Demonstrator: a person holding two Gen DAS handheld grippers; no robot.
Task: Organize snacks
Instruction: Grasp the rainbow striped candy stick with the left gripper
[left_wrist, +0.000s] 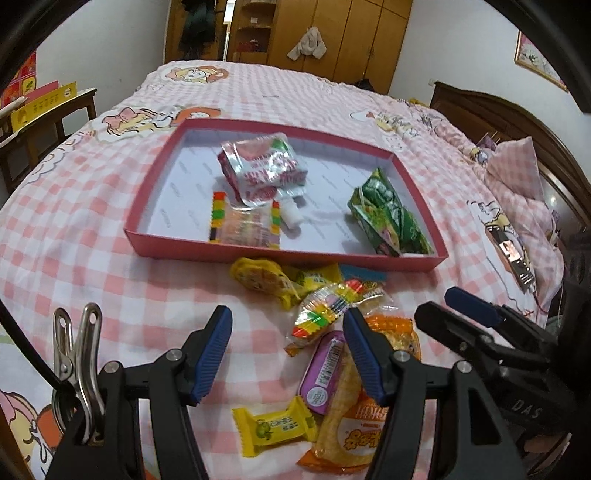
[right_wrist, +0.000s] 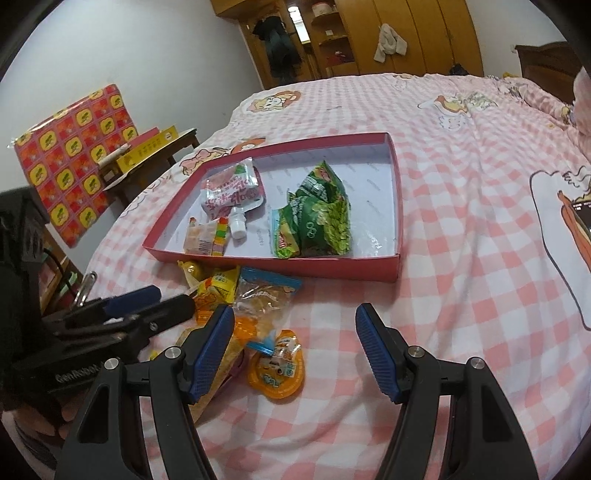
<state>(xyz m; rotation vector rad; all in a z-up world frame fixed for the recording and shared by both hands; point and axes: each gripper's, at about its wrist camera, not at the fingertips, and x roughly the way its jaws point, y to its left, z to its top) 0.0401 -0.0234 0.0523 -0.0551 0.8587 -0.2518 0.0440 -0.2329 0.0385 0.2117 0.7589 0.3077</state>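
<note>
Both the left gripper (left_wrist: 286, 354) and right gripper (right_wrist: 295, 350) hang apart and empty over light, crinkly, slippery snack packets (left_wrist: 325, 314) on the bed (right_wrist: 461, 221), probably best pinched by their flat sealed edges.

A big bed (left_wrist: 110, 206) fills the room. Its cover has pink and white squares and cartoon pictures on it. A small wooden table (right_wrist: 155, 166) stands beside the bed, and yellow boxes (right_wrist: 147, 147) lie on top. A red and yellow sheet (right_wrist: 74, 155) leans on the wall behind it. Wooden cupboards (left_wrist: 354, 33) stand at the far wall, and a pale cloth (left_wrist: 308, 44) hangs on one door. A dark coat (right_wrist: 277, 44) hangs near the doorway. A framed picture (left_wrist: 535, 59) is on the wall.
</note>
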